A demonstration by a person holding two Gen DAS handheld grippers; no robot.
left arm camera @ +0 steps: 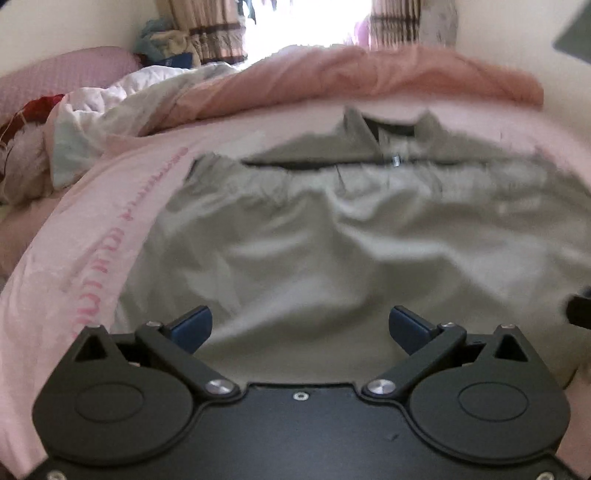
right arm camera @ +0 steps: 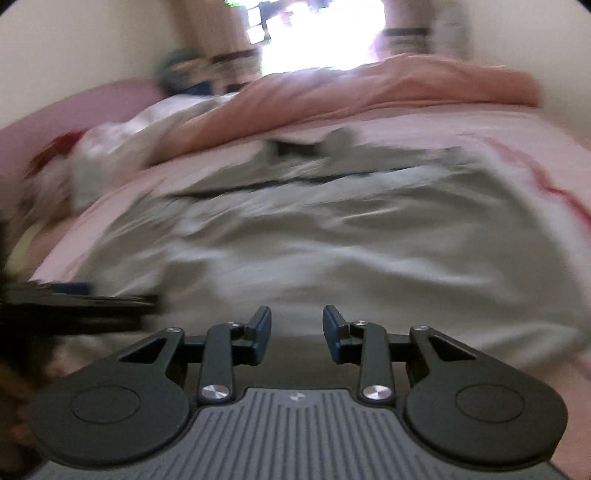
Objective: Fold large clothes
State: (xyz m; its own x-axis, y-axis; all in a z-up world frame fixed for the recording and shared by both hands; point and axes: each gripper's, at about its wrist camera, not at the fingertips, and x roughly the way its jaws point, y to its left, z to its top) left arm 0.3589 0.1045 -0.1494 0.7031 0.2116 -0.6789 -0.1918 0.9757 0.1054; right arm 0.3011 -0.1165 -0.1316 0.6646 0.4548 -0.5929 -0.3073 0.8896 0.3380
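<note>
A large grey-green jacket (left arm camera: 332, 229) lies spread on the pink bed sheet (left arm camera: 92, 229), its collar and zipper at the far side. My left gripper (left arm camera: 300, 326) is wide open and empty over the jacket's near hem. In the right wrist view the jacket (right arm camera: 314, 236) fills the middle, blurred by motion. My right gripper (right arm camera: 297, 332) is open with a narrower gap, empty, just above the near hem. The left gripper shows as a dark blurred shape (right arm camera: 74, 299) at the left edge of the right wrist view.
A salmon-pink quilt (left arm camera: 369, 77) is bunched along the far side of the bed. A white crumpled blanket (left arm camera: 110, 110) and a pink pillow (left arm camera: 62, 74) lie at the far left. A bright window with curtains (left arm camera: 306, 26) is behind. A wall runs along the right.
</note>
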